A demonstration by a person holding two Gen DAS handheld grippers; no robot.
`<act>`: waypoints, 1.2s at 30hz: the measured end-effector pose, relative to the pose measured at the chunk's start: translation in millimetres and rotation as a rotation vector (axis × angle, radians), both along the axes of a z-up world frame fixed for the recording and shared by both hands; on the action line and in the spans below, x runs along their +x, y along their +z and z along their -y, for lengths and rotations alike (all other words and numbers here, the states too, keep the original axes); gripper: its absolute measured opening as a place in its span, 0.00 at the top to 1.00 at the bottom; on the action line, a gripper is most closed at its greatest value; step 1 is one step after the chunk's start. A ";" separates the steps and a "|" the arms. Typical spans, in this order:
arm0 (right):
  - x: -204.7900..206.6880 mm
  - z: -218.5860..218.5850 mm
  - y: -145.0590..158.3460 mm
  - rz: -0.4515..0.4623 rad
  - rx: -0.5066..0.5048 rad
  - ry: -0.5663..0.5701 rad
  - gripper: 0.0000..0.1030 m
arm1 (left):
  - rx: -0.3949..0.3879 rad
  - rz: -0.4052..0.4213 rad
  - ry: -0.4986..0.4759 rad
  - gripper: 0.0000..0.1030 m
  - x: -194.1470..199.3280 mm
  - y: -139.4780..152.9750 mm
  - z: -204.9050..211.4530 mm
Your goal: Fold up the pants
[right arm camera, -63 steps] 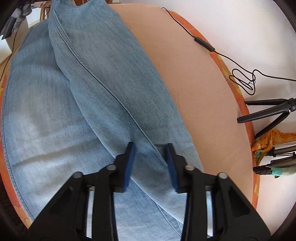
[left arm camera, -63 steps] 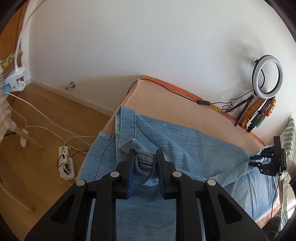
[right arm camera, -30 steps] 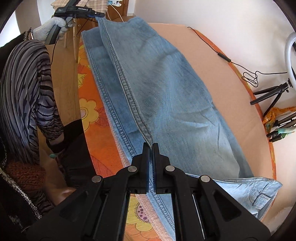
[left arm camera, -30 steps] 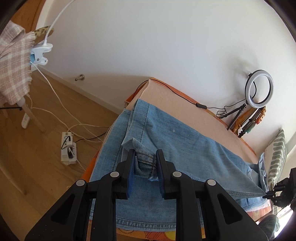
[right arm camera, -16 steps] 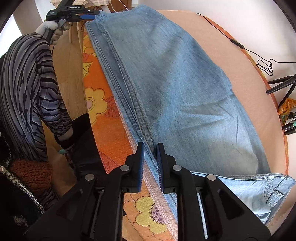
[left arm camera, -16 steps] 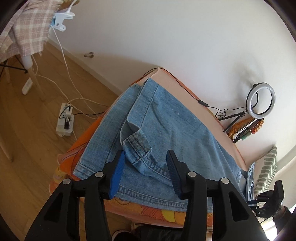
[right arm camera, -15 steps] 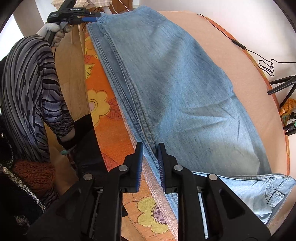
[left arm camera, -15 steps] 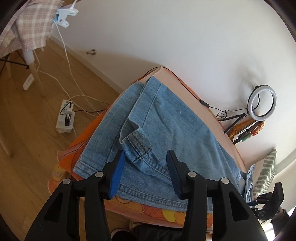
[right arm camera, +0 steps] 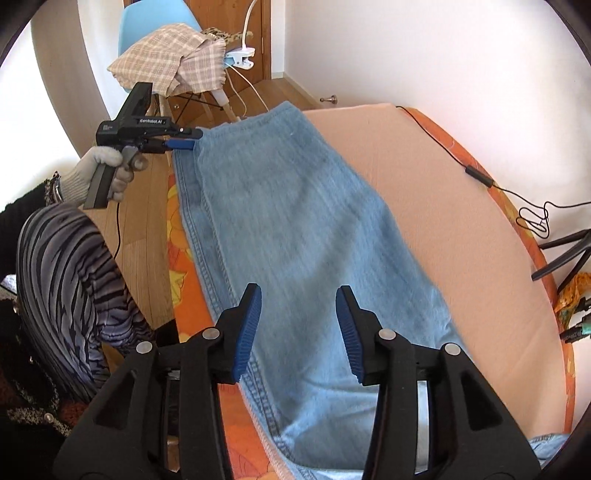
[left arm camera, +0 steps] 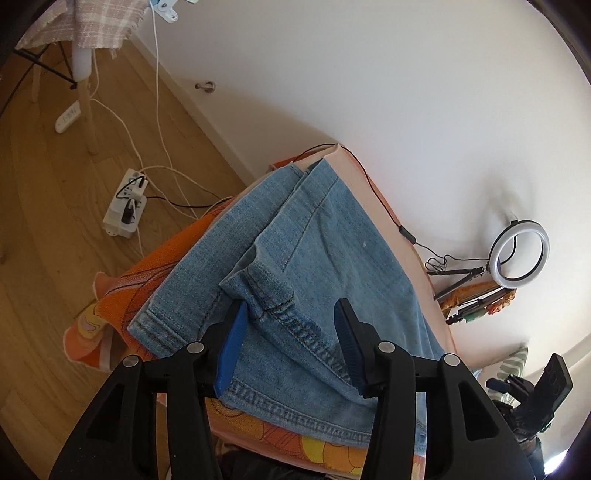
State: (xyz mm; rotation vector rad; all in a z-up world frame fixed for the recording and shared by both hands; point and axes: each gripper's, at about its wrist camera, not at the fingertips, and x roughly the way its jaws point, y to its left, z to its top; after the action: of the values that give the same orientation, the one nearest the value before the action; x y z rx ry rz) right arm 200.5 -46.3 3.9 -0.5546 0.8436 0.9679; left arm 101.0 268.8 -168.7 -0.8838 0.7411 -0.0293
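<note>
Two tools released, left tool, right tool, pale jeans folded lengthwise

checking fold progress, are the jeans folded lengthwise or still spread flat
Folded lengthwise: on the jeans one leg lies on the other, two stitched side seams running parallel along the near edge, and two hems stack at the far end.

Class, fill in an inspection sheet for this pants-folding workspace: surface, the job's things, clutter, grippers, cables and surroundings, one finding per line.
Surface: peach pad over an orange floral cloth.
Job's things: jeans lie lengthwise, one leg laid over the other.
Clutter: ring light and tripods beside the pad.
Grippers: left gripper open above the hems; right gripper open above the jeans.
Cables: black cable along the pad's far edge; power strip on the floor.
Surroundings: white wall, wooden floor, blue chair draped with plaid cloth.
</note>
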 end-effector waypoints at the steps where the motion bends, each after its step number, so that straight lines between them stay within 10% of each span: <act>1: 6.8 -6.7 0.7 -0.009 0.021 -0.003 0.56 | 0.002 -0.005 0.002 0.54 0.9 -0.9 0.5; 12: 74.1 -101.2 -10.8 -0.033 0.102 -0.012 0.50 | -0.003 0.010 0.041 0.53 4.3 -1.9 1.1; 21: 142.4 -177.2 -34.7 -0.144 0.138 -0.054 0.50 | -0.009 0.103 0.026 0.92 0.8 -3.7 -0.9; 36: 177.1 -269.5 -84.7 -0.237 0.084 0.008 0.51 | -0.024 0.155 0.007 0.93 -23.2 -0.2 -3.8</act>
State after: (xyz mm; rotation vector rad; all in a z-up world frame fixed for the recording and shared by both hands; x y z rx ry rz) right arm 377.6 223.1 -80.7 -0.3755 1.0072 1.0857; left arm 77.8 272.7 -168.9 -0.8964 0.5934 -0.0995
